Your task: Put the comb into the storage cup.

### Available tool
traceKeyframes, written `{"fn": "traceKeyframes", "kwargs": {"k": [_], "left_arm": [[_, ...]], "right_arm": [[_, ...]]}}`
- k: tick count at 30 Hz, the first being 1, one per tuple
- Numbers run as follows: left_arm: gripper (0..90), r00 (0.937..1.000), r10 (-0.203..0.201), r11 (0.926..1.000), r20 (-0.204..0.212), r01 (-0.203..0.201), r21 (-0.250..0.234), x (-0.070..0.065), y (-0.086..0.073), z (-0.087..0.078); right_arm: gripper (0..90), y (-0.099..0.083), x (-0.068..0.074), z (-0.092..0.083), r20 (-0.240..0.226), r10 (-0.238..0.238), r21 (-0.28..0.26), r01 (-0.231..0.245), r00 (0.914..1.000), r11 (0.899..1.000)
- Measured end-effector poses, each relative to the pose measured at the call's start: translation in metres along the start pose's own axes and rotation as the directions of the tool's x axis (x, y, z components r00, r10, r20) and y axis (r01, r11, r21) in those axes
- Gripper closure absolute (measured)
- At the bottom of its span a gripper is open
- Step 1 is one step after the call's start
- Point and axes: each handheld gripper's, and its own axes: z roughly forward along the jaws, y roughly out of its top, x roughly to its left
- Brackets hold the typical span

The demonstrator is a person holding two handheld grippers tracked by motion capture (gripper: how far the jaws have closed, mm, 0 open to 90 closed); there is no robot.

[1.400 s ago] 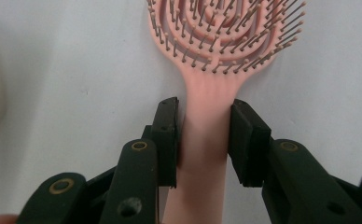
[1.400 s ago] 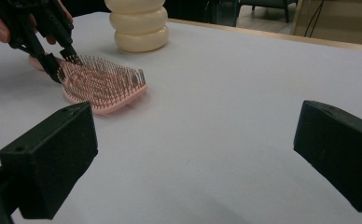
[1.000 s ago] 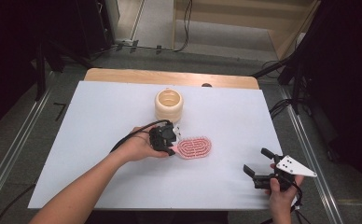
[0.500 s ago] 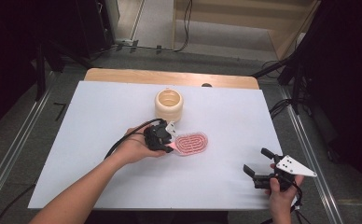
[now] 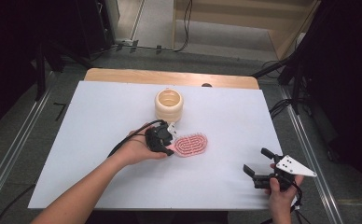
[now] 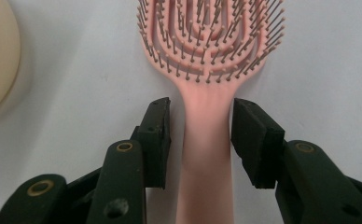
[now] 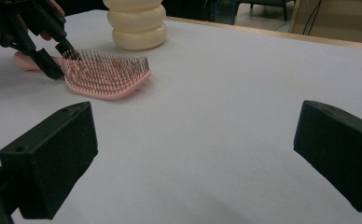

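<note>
A pink hairbrush [image 5: 191,145] lies bristles up on the white table cover [image 5: 100,121]. My left gripper [image 5: 170,141] sits at its handle end. In the left gripper view the handle [image 6: 206,140] runs between the two pads [image 6: 156,135] with a small gap on each side. The jaws have just been opening, so the left gripper [image 6: 200,105] is open around the handle. My right gripper [image 5: 256,160] stands open near the front right of the table, with nothing between its fingers. From the right gripper view [image 7: 207,140] the brush [image 7: 105,74] and the left gripper [image 7: 62,62] show at upper left.
A cream ribbed container [image 5: 169,105] stands just behind the brush, close to the left hand; it also appears as the ribbed container [image 7: 136,23] in the right gripper view. A wooden table edge [image 5: 170,77] runs along the far side. Dark cables and floor rails flank the table.
The brush and left gripper have shifted very slightly to the left on the table. The right gripper has stayed where it was.
</note>
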Motion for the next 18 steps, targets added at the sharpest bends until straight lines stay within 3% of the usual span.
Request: {"fn": "traceKeyframes", "kwargs": {"k": [4,8,11,15,18], "left_arm": [[58.4,1.0,0.007,0.9999,0.007,-0.007,0.015,-0.001,0.0042,0.004],[66.4,0.9997,0.001,0.9999,0.026,-0.001,0.016,-0.0006,0.0057,0.0047],[69.4,0.9996,0.024,0.9995,0.017,-0.024,0.022,-0.0017,0.0061,0.0041],[70.1,0.9992,0.039,0.9992,0.0,-0.039,0.012,-0.0047,0.0053,0.0037],[70.2,0.9998,0.02,0.9997,0.0,-0.02,-0.017,-0.0043,0.0025,0.0027]], "right_arm": [[0.0,-0.0001,-0.0001,0.0,0.0,-0.001,0.0,0.001,1.0,1.0],[0.0,-0.0001,-0.0001,0.0001,0.0,-0.001,0.0,0.001,1.0,1.0],[0.0,0.0,0.0,0.0,0.001,-0.001,0.0,0.001,1.0,1.0],[0.0,-0.0002,-0.0002,-0.0002,0.001,0.001,-0.002,-0.001,1.0,1.0],[0.0,-0.0002,-0.0003,-0.0003,0.001,0.001,-0.002,-0.001,1.0,1.0]]}}
